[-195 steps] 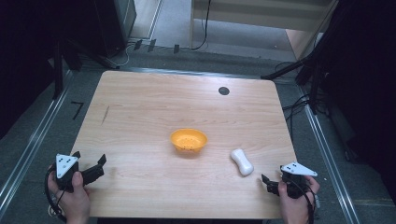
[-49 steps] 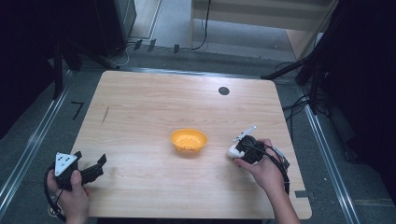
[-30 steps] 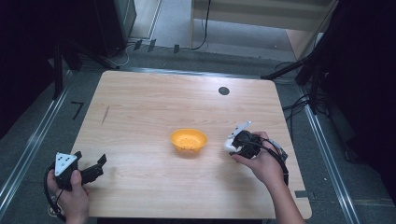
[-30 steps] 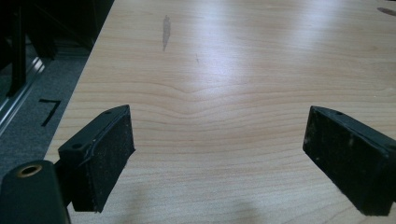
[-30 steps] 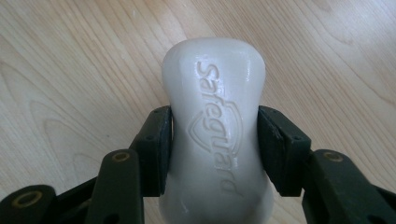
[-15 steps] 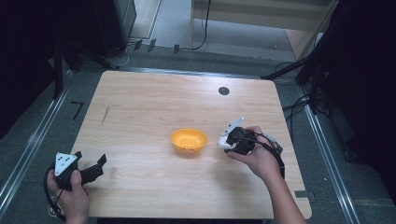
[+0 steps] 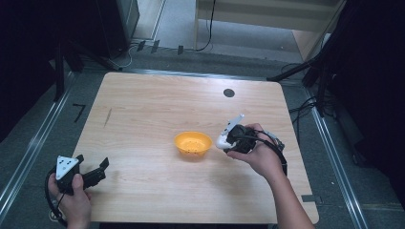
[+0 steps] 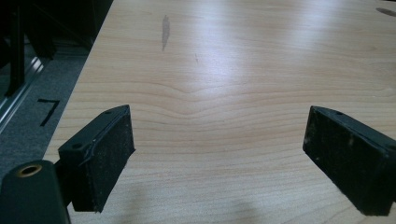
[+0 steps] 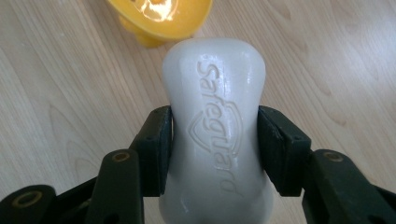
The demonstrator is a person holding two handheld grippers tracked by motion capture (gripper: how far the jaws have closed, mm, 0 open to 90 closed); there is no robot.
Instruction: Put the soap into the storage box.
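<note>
A white soap bar (image 9: 215, 126) stamped "Safeguard" is pinched at its waist, with my right gripper (image 9: 214, 149) shut on it. In the high view the right gripper (image 7: 228, 138) holds the soap bar (image 7: 222, 141) above the table, just right of the orange bowl (image 7: 192, 143). The orange bowl (image 9: 161, 18) lies ahead of the soap in the right gripper view. My left gripper (image 7: 95, 172) rests open at the table's front left corner; in the left gripper view the left gripper (image 8: 217, 154) has nothing between its fingers (image 8: 109, 149).
A round black hole (image 7: 229, 92) sits in the wooden table (image 7: 143, 109) near its far edge. Dark equipment and cables surround the table on the floor. A dark streak (image 8: 165, 29) marks the wood ahead of the left gripper.
My right gripper came in from the front right corner, shut on the soap bar, lifted it and carried it left toward the bowl. The left gripper has not moved.
</note>
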